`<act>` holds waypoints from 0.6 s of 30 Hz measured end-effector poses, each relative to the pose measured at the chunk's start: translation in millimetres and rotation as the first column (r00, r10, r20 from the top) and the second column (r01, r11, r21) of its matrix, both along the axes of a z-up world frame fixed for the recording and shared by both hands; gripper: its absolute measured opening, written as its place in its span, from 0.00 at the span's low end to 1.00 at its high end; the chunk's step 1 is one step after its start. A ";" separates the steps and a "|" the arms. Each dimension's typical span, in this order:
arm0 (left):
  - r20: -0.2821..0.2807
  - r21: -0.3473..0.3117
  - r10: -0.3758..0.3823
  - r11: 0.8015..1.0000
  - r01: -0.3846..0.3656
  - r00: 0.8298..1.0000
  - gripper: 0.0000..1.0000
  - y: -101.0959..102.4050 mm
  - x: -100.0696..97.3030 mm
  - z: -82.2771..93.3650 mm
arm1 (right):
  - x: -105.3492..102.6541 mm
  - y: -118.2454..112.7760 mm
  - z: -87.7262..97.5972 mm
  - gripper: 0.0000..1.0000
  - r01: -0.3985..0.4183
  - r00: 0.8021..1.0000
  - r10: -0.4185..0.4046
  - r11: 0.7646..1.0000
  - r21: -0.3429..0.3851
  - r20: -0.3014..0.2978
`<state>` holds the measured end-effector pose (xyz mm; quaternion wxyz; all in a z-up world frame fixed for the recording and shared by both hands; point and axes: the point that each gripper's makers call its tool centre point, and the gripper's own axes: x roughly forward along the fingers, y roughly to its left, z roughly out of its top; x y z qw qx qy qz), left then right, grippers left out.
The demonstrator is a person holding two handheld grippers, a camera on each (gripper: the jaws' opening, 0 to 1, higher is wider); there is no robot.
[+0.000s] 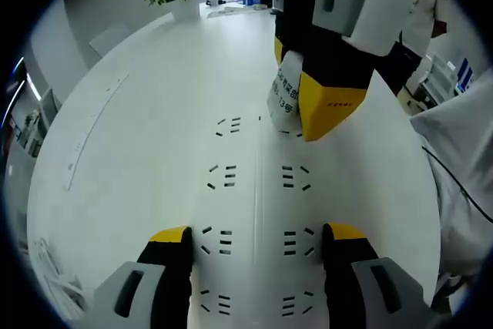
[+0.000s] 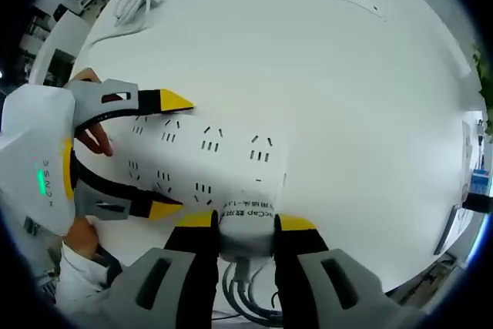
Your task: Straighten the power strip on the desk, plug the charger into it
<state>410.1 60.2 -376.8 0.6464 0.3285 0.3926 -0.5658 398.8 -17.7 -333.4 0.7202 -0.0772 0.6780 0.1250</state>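
My right tongs [image 2: 243,223] clamp the white charger [image 2: 245,229] at the power strip [image 2: 208,156]'s end sockets, not yet seated, I judge. My left tongs [image 1: 257,236] stand wide astride the strip, steadying it mid-tabletop [image 2: 323,67]. It looks straightened; pushing the charger home remains.

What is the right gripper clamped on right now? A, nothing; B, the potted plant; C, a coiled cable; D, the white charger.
D: in the right gripper view the right gripper has its fingers closed on the white charger, at the edge of the power strip.
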 end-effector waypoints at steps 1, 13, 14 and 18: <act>-0.001 -0.001 0.000 1.000 0.000 1.000 0.70 0.0 -0.3 0.0 | -2.5 -2.1 -7.4 0.25 -0.010 1.000 0.010 1.000 -0.020 -0.027; -0.002 -0.010 -0.008 1.000 0.008 1.000 0.70 0.2 1.2 0.3 | -3.8 -2.9 -6.1 0.27 -0.049 0.999 0.048 0.998 0.040 0.007; -0.002 -0.010 -0.008 1.000 0.008 1.000 0.70 0.3 1.1 0.3 | -3.6 -1.6 -6.3 0.28 -0.067 0.998 0.066 0.996 0.059 0.015; -0.002 -0.011 -0.008 1.000 0.008 1.000 0.70 0.4 1.0 0.4 | -7.1 -2.3 -7.3 0.30 -0.090 0.996 0.089 0.992 0.083 0.010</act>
